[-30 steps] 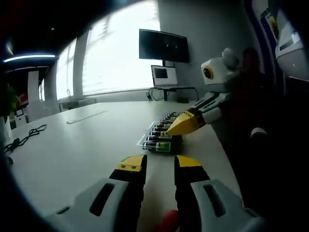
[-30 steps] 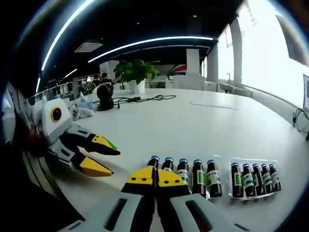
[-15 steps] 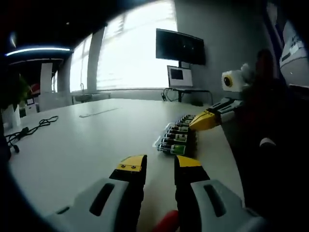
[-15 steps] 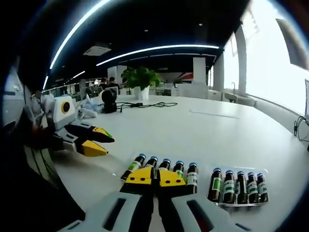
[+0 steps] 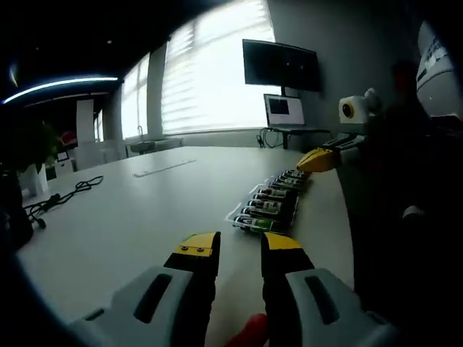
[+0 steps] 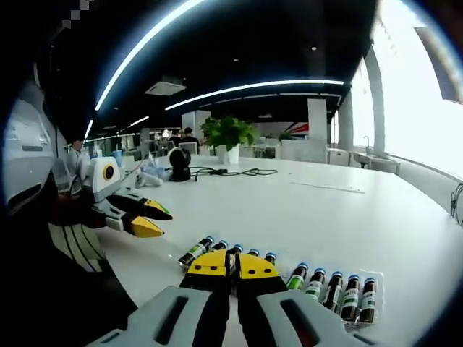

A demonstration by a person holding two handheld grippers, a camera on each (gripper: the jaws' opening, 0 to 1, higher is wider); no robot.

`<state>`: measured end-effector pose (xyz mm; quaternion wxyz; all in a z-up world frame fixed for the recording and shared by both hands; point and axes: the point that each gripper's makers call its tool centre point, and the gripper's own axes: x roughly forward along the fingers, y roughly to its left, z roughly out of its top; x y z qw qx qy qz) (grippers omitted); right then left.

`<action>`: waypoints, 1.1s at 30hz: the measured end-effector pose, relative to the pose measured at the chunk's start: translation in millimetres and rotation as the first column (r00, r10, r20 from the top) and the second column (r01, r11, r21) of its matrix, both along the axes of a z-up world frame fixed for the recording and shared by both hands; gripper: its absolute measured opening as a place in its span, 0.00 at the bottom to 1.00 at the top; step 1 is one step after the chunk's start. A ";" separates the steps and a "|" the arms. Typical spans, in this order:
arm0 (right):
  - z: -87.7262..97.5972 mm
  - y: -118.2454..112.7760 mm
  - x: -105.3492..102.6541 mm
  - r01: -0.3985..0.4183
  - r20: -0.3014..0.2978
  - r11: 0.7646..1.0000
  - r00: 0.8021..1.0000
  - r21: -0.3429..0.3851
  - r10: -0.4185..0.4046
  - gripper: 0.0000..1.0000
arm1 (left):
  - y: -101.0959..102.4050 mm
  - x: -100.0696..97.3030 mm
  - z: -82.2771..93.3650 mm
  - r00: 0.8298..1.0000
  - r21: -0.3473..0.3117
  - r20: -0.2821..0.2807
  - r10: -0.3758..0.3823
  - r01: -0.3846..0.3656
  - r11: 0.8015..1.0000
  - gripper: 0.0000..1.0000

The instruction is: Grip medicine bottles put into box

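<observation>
White counter point(image 5: 137, 217) carries my medicine bottles point(image 5: 269, 206), lying in clear trays point(image 5: 233, 216) right of centre in the left gripper view. My left tool point(image 5: 240, 244) at lower centre stands open, empty. My right tool point(image 6: 232, 265), lower centre of its view, is closed on nothing, bottles just beyond.

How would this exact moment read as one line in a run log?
left gripper: open, nothing held | right gripper: shut, nothing held | medicine bottles: lying in rows on white table
</observation>
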<state>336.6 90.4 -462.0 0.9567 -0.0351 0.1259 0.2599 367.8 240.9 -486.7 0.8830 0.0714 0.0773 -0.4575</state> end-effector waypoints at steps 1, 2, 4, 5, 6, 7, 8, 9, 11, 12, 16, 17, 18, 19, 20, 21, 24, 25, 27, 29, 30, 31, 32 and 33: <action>0.1 -4.8 -1.6 -0.003 0.002 1.000 1.000 0.000 0.003 0.00 | -0.8 -0.8 -0.3 1.000 0.007 0.001 0.010 -0.010 1.000 0.16; 0.1 -9.6 -2.9 -0.005 0.003 1.000 1.000 0.001 0.005 0.00 | -1.5 -1.4 0.0 1.000 0.013 0.004 0.020 -0.020 1.000 0.16; -0.3 -17.7 -5.2 -0.010 0.005 1.000 1.000 0.002 0.010 0.00 | -3.6 -2.2 1.1 1.000 0.019 0.007 0.029 -0.030 0.999 0.16; -0.5 -23.0 -6.5 -0.011 0.005 1.000 1.000 0.003 0.011 0.00 | -4.8 -2.1 2.1 0.999 0.020 0.008 0.038 -0.038 0.999 0.16; -0.7 -28.5 -7.8 -0.013 0.004 1.000 1.000 0.004 0.013 0.00 | -6.4 -2.6 3.1 0.999 0.021 0.009 0.044 -0.044 0.999 0.16; -0.7 -34.3 -9.2 -0.016 0.005 1.000 1.000 0.006 0.016 0.00 | -8.2 -3.1 4.2 0.999 0.021 0.009 0.051 -0.051 0.998 0.16; -0.5 -40.1 -10.1 -0.019 0.007 1.000 1.000 0.008 0.019 0.00 | -10.5 -4.0 5.2 0.998 0.022 0.010 0.056 -0.056 0.998 0.16; -0.6 -48.4 -10.8 -0.023 0.005 1.000 1.000 0.012 0.023 0.01 | -12.8 -5.0 5.9 0.998 0.027 0.012 0.060 -0.060 0.998 0.16; -1.1 -61.2 -10.8 -0.023 0.004 1.000 1.000 0.013 0.023 0.01 | -17.6 -7.3 7.3 0.997 0.043 0.018 0.070 -0.070 0.997 0.16; -1.5 -67.7 -10.1 -0.023 0.003 1.000 1.000 0.013 0.023 0.01 | -19.8 -8.4 8.1 0.997 0.047 0.020 0.072 -0.073 0.996 0.16; -4.0 -90.7 -8.5 -0.040 -0.005 0.999 0.999 0.012 0.040 0.01 | -27.1 -10.2 6.7 0.995 0.069 0.017 0.095 -0.096 0.993 0.16; -4.1 -96.0 -7.7 -0.045 -0.004 0.999 0.999 0.010 0.045 0.02 | -28.1 -10.2 6.1 0.995 0.072 0.018 0.100 -0.101 0.992 0.16; -4.0 -101.2 -6.8 -0.050 -0.004 0.999 0.999 0.009 0.050 0.02 | -30.1 -10.6 5.7 0.994 0.076 0.020 0.105 -0.106 0.991 0.16; -3.8 -104.3 -6.3 -0.057 -0.004 0.998 0.998 0.011 0.057 0.03 | -32.5 -10.0 6.1 0.993 0.070 0.016 0.115 -0.116 0.991 0.16; -3.8 -108.2 -5.6 -0.069 -0.003 0.998 0.998 0.014 0.069 0.04 | -38.1 -11.7 5.1 0.995 0.068 0.004 0.102 -0.102 0.993 0.16; -4.3 -111.8 -4.5 -0.079 -0.004 0.997 0.997 0.019 0.079 0.04 | -41.4 -12.2 4.1 0.995 0.083 0.011 0.102 -0.103 0.991 0.16; -8.3 -121.1 0.0 -0.108 -0.009 0.994 0.994 0.026 0.109 0.04 | -45.0 -11.7 7.5 0.990 0.105 0.047 0.132 -0.137 0.985 0.16; -10.0 -122.9 0.9 -0.115 -0.013 0.993 0.993 0.027 0.116 0.04 | -46.4 -12.0 6.8 0.989 0.106 0.041 0.141 -0.144 0.984 0.16; -13.2 -125.3 2.1 -0.130 -0.023 0.991 0.991 0.033 0.130 0.04 | -49.8 -14.5 4.4 0.988 0.118 0.040 0.147 -0.151 0.982 0.16; -15.3 -127.0 3.0 -0.131 -0.032 0.991 0.991 0.037 0.132 0.04 | -52.5 -17.4 3.3 0.988 0.122 0.044 0.150 -0.155 0.980 0.16; -16.0 -127.4 2.6 -0.127 -0.038 0.991 0.991 0.036 0.129 0.04 | -53.2 -19.1 3.9 0.987 0.119 0.048 0.153 -0.158 0.980 0.16; -16.3 -128.1 1.9 -0.123 -0.044 0.992 0.991 0.031 0.125 0.04 | -53.7 -20.1 4.2 0.987 0.118 0.051 0.155 -0.160 0.980 0.16; -15.2 -128.4 0.1 -0.122 -0.046 0.992 0.991 0.026 0.123 0.04 | -53.6 -21.4 4.6 0.986 0.120 0.058 0.158 -0.164 0.979 0.16; -13.9 -128.6 -1.4 -0.119 -0.050 0.993 0.992 0.023 0.120 0.04 | -53.1 -23.1 5.1 0.986 0.123 0.064 0.157 -0.164 0.979 0.16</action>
